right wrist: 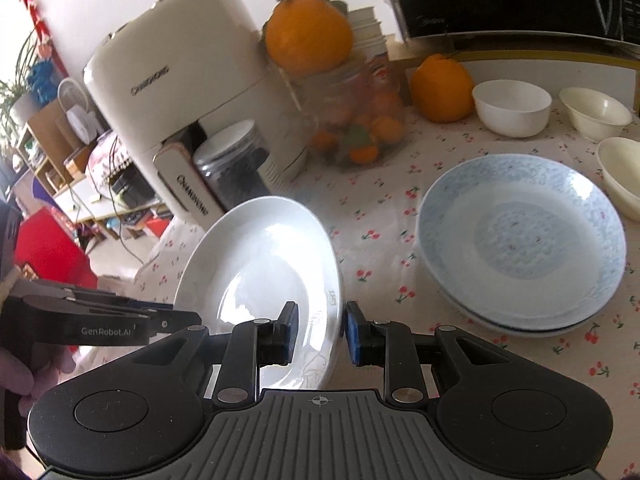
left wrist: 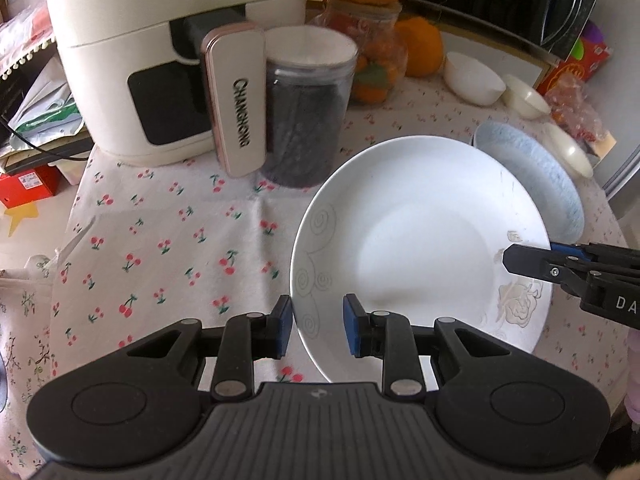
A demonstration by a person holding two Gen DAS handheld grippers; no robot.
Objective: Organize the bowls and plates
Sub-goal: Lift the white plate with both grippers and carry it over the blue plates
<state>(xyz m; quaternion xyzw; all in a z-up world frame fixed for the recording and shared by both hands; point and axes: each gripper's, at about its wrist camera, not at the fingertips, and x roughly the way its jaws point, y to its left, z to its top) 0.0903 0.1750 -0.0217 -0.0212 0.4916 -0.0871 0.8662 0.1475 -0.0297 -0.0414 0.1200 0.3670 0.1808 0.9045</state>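
I had the wide white ceramic plate with the faint swirl and rose pattern (left wrist: 420,240) gripped from both sides, tilted and, as I judged, clear of the cherry-print tablecloth (left wrist: 160,240). My left gripper (left wrist: 318,326) had narrowed its jaws onto the plate's near-left rim, one blue pad on each face of the edge. My right gripper (right wrist: 320,330) pinched the opposite rim the same way, jaws narrow and straddling the edge.

What mattered for the coming move was the pale blue speckled plate (right wrist: 520,236) sitting on top of another white plate as a short stack. In the right wrist view it lay to the right of the held plate and a little farther back, near but apart from it, so my right hand was the nearer one. I reckoned the held plate had to travel rightward and level out before landing on that stack. Two white bowls (right wrist: 512,108) and a cream one waited behind it.
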